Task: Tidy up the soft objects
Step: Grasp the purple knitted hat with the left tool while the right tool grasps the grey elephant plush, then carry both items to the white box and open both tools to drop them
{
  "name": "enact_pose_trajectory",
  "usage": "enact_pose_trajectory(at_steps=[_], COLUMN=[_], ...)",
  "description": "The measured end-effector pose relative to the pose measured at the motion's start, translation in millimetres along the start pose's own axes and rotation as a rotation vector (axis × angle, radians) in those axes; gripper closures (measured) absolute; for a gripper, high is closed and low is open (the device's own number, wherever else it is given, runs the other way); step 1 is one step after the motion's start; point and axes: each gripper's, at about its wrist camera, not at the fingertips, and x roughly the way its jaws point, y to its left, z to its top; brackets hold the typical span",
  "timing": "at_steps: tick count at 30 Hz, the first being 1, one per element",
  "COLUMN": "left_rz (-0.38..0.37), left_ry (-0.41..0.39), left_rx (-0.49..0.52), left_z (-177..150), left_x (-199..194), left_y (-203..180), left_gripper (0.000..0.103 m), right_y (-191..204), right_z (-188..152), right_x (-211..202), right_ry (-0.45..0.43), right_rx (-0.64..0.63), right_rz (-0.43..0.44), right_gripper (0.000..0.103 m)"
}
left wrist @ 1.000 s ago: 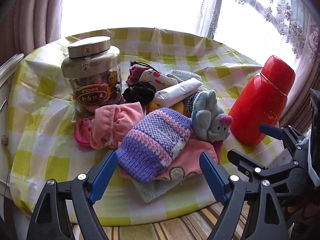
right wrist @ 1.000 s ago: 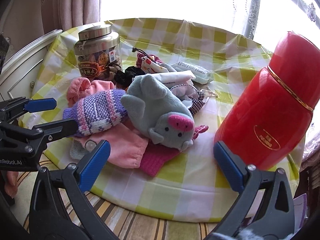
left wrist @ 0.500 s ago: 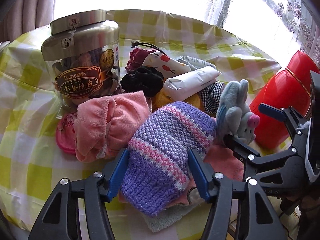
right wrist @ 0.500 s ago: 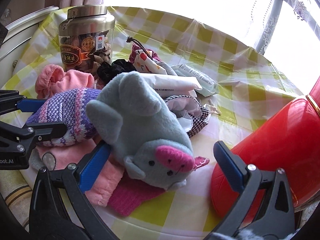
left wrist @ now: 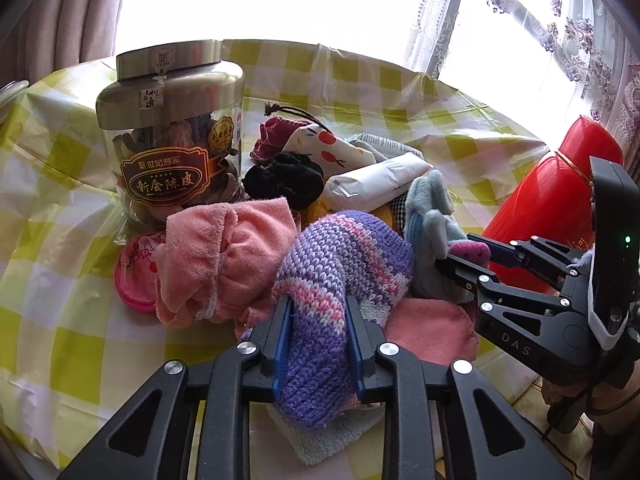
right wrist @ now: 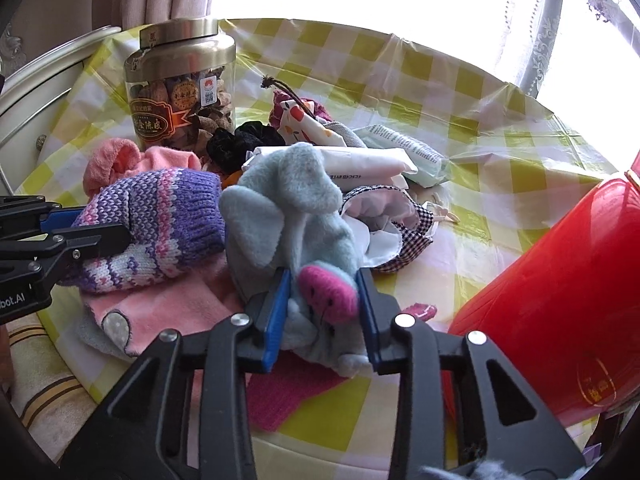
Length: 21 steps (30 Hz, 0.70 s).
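The left gripper [left wrist: 319, 334] is clamped on the near end of the purple knit hat [left wrist: 340, 268] — its blue pads press into the wool on both sides, the jaws having just been closing onto it. The right gripper [right wrist: 323, 312] is clamped on the grey plush toy [right wrist: 292, 216], its pads squeezing the head on either side of the pink snout; those jaws too have just been closing, with the toy between them.

Taking the jar [left wrist: 172, 136] with the metal lid as the landmark: the hat lies in front of the jar and to its right, resting on a pile of pink cloths. The plush toy lies further right of the jar, touching the hat's right side. A folded pink towel [left wrist: 224, 256] sits directly in front of the jar, touching its base, with a round pink pad [left wrist: 134, 276] just beside it on the left. A black hair tie [left wrist: 284, 182] lies just right of the jar, and behind that a drawstring pouch [left wrist: 320, 146] with red spots. A white packet [left wrist: 376, 182] lies right of the black hair tie, between the pouch and the toy. A checked cloth [right wrist: 404, 240] sits beside the toy, on the side away from the jar. The red flask [right wrist: 560, 304] is well apart from the jar, at the far right of the table — everything rests on a yellow checked tablecloth [left wrist: 60, 312].
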Motion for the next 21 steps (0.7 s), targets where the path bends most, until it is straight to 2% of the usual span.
enact_pose_trajectory(at_steps=[1, 3, 7, 15, 21], left_rz=[0.0, -0.003, -0.014, -0.031, -0.079], left_ry=[-0.014, -0.044, -0.076, -0.107, -0.1], left_rx=[-0.003, -0.011, -0.014, -0.018, -0.006], left_z=[0, 0, -3, -9, -21], left_x=[-4, -14, -29, -56, -79], left_y=[0, -1, -5, -15, -35], left_gripper=[0.082, 0.085, 0.086, 0.087, 0.087], right_y=[0, 0, -8, -19, -47], right_z=[0, -1, -6, -31, -66], right_x=[-7, -22, -43, -90, -133], right_ry=[-0.007, -0.023, -0.019, -0.019, 0.004], right_rx=[0.003, 0.014, 0.074, 0.129, 0.188], right_rz=[0.002, 0.004, 0.041, 0.06, 0.042], right_gripper=[0.068, 0.086, 0.086, 0.087, 0.087])
